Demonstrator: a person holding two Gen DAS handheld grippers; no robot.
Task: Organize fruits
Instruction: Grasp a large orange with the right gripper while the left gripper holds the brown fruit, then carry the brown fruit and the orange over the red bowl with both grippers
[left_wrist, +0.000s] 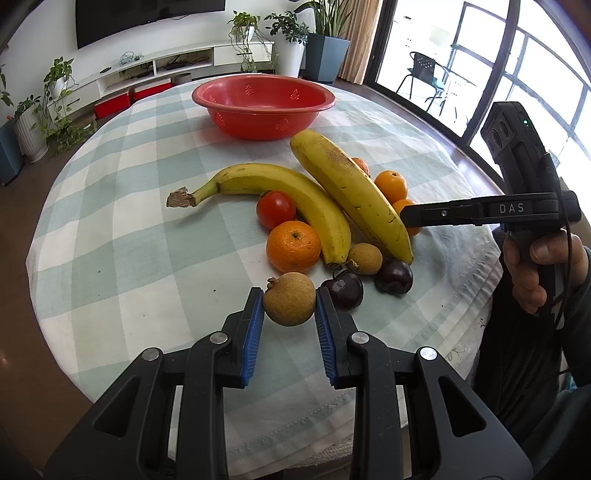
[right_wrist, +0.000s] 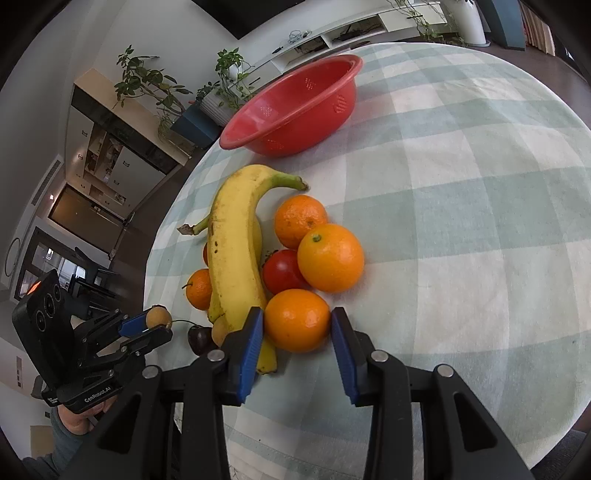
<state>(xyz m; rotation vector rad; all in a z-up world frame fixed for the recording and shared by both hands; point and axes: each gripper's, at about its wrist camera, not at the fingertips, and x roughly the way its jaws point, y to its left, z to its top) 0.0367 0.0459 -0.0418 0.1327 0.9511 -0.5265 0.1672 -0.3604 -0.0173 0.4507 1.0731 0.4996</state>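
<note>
Left wrist view: left tool (left_wrist: 289, 302) pinches a brown longan (left_wrist: 289, 299) (snugly). Right tool (right_wrist: 297, 323) gapes around an orange (right_wrist: 297, 319); close gently, then carry toward the bowl (right_wrist: 291, 107) at twelve o'clock.

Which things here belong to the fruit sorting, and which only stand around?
Job:
longan between left gripper pads
orange between right gripper pads
bananas
tomato
dark plums
red basket

Around:
potted plants
TV shelf
chair
</note>
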